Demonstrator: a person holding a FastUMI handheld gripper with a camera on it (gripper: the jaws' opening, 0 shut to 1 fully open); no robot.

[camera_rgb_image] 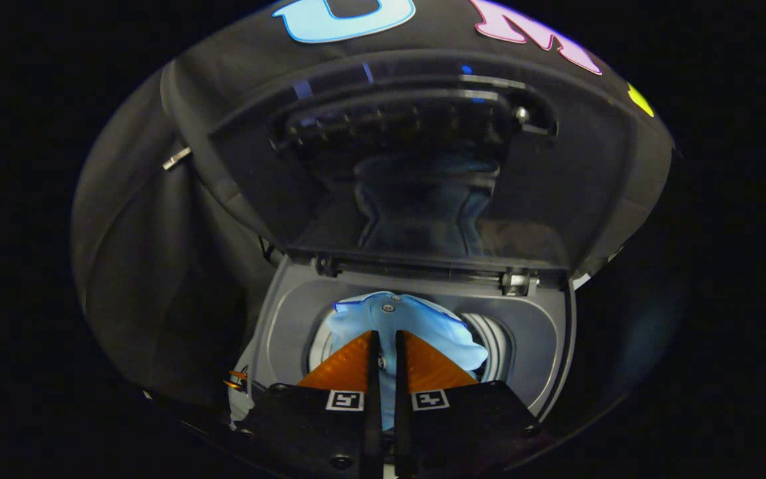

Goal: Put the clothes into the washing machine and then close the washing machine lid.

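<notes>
The gripper [383, 346] pinches the light blue shirt [399, 326], which looks soft and limp, by a fold over the drum [493, 336], while the lid [409, 166] stands open, better taken by its front edge.

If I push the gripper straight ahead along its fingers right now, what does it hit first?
The light blue garment it is already clamped on, which hangs in the washing machine opening. The gripper would push it deeper into the drum; how far is unclear. The open lid stands above that line.
</notes>
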